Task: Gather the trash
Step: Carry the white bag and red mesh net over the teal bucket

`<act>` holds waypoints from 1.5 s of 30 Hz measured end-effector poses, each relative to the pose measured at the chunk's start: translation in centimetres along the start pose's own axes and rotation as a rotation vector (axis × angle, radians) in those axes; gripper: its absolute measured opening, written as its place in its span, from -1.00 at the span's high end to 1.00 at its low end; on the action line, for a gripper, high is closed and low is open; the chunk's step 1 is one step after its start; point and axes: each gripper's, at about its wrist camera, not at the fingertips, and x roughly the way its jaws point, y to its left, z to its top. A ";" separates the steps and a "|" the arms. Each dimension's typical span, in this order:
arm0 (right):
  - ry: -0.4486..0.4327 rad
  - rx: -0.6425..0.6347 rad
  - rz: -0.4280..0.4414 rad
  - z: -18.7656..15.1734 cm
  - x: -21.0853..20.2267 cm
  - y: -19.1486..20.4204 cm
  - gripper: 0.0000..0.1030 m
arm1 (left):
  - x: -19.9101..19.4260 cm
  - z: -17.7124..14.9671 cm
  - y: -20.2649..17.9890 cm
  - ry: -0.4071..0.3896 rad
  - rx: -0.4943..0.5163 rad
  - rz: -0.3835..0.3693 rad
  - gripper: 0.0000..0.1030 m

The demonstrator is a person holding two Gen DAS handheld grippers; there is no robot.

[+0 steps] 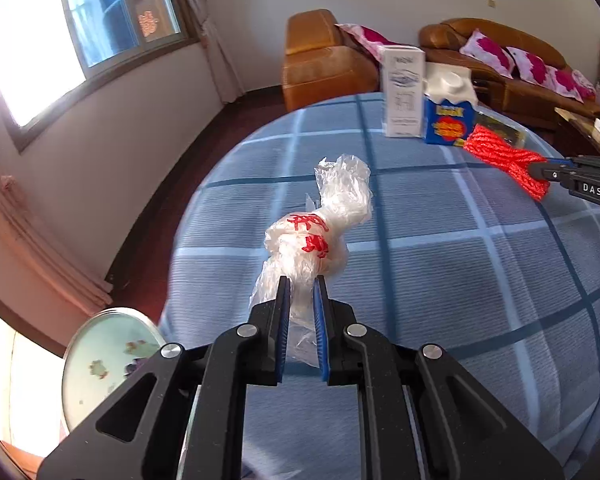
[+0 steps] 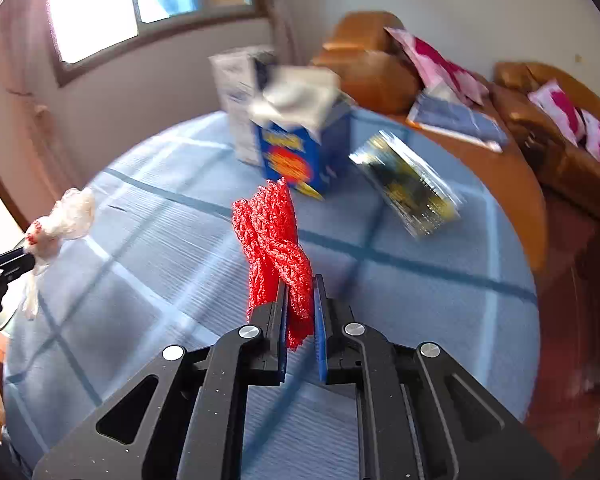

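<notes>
**Two grippers, each clamping a piece of trash above a checked tablecloth**

The left gripper (image 1: 302, 280) is pinching a crumpled clear plastic bag with red printed characters (image 1: 320, 232) between its blue pads, and the bag is standing up beyond the fingertips above the round table covered in a blue checked cloth (image 1: 440, 280). The right gripper (image 2: 300, 280) is squeezing a bundle of red knitted mesh netting (image 2: 272, 240) the same way; seen from the left wrist, that bundle is hanging at the right edge of the table. At the far side of the table, a tall white carton (image 1: 402, 92) is standing just left of a blue printed box stuffed with white paper (image 1: 448, 120), and a glossy dark foil packet (image 2: 408, 188) is lying to their right. A pale patterned round plate (image 1: 104, 364) is showing at the near left, off the table's edge. Brown leather sofas with pink cushions (image 1: 500, 60) are lining the far wall.
</notes>
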 end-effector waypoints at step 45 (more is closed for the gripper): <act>-0.047 -0.574 0.407 4.5 4.6 30.2 0.77 | -4.7 -10.9 17.1 0.098 -0.202 0.334 0.77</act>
